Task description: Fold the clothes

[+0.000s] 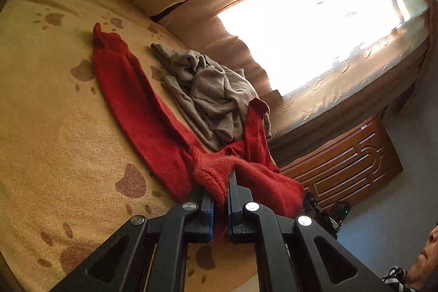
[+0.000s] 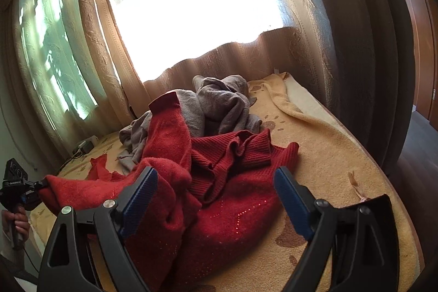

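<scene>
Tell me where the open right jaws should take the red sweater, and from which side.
Take the red sweater at its ribbed collar, the raised fold ahead of the right gripper. Come forward and down from the near side: that ridge stands proud, while the body below lies flat on the blanket. The left gripper already pinches the other end.

2 wrist fisheyes close over the bed [image 2: 342, 155], facing the window [image 2: 191, 4], sharing red sweater [image 2: 232, 210]
</scene>
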Available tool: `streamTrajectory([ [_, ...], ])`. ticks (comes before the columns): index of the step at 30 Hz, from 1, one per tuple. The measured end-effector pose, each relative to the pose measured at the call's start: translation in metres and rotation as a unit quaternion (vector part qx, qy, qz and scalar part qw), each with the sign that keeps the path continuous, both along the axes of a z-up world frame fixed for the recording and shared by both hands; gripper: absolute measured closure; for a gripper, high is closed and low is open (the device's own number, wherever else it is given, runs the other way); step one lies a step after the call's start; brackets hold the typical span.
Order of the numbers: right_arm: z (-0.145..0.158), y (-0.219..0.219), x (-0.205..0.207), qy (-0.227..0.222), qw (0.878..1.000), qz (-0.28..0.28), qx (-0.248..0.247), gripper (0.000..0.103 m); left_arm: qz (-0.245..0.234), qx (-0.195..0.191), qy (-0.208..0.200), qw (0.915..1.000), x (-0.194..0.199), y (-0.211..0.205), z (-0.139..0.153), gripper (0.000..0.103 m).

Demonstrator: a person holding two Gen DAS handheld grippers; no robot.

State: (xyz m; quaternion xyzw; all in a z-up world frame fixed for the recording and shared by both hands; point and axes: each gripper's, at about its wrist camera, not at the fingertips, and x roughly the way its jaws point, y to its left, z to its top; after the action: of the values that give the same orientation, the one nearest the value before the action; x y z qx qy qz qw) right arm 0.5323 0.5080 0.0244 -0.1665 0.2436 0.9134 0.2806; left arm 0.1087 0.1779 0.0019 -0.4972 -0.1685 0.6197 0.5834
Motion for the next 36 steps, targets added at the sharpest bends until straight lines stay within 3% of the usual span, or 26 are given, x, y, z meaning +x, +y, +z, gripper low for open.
streamTrajectory([
  [3,0.006,0.005,-0.027,-0.011,0.997,0.067,-0.02,0.014,0.001,-0.011,-0.006,0.9999,0.005,-0.018,-0.017,0.096],
  [8,-0.01,0.03,-0.079,-0.056,0.991,0.089,-0.078,0.015,0.023,-0.006,-0.025,0.9994,0.0,-0.04,-0.03,0.096],
  [10,-0.022,0.026,-0.1,-0.069,0.982,0.136,-0.108,0.025,0.026,-0.006,-0.022,0.9994,0.0,-0.043,-0.029,0.096],
  [11,-0.025,0.015,-0.109,-0.072,0.975,0.177,-0.112,0.026,0.025,-0.007,-0.017,0.9995,0.0,-0.043,-0.028,0.096],
  [14,-0.022,-0.038,-0.126,-0.117,0.95,0.285,-0.058,0.026,0.014,-0.013,-0.003,0.9998,0.0,-0.039,-0.025,0.096],
  [17,-0.015,-0.073,-0.127,-0.173,0.935,0.309,0.012,0.025,0.005,-0.017,-0.003,0.9998,-0.002,-0.033,-0.028,0.096],
  [21,0.01,-0.058,-0.111,-0.184,0.959,0.212,0.046,0.025,-0.005,-0.017,-0.008,0.9998,-0.002,-0.029,-0.033,0.096],
  [23,0.027,-0.045,-0.103,-0.154,0.969,0.189,0.047,0.025,-0.007,-0.016,-0.011,0.9998,-0.002,-0.028,-0.035,0.096],
  [25,0.041,-0.035,-0.106,-0.124,0.972,0.198,0.034,0.025,-0.008,-0.015,-0.012,0.9998,-0.003,-0.028,-0.036,0.096],
  [28,0.042,-0.026,-0.138,-0.113,0.959,0.261,0.005,0.025,-0.008,-0.012,-0.012,0.9998,-0.002,-0.029,-0.037,0.096],
  [32,-0.007,0.002,-0.187,-0.161,0.939,0.29,-0.09,0.031,-0.01,-0.008,-0.01,0.9999,0.0,-0.032,-0.035,0.096],
  [34,-0.037,0.016,-0.192,-0.175,0.928,0.29,-0.153,0.045,-0.01,-0.005,-0.008,0.9999,0.0,-0.032,-0.035,0.096],
  [36,-0.058,0.024,-0.188,-0.182,0.922,0.283,-0.191,0.048,-0.011,-0.004,-0.01,0.9999,0.0,-0.032,-0.036,0.096],
])
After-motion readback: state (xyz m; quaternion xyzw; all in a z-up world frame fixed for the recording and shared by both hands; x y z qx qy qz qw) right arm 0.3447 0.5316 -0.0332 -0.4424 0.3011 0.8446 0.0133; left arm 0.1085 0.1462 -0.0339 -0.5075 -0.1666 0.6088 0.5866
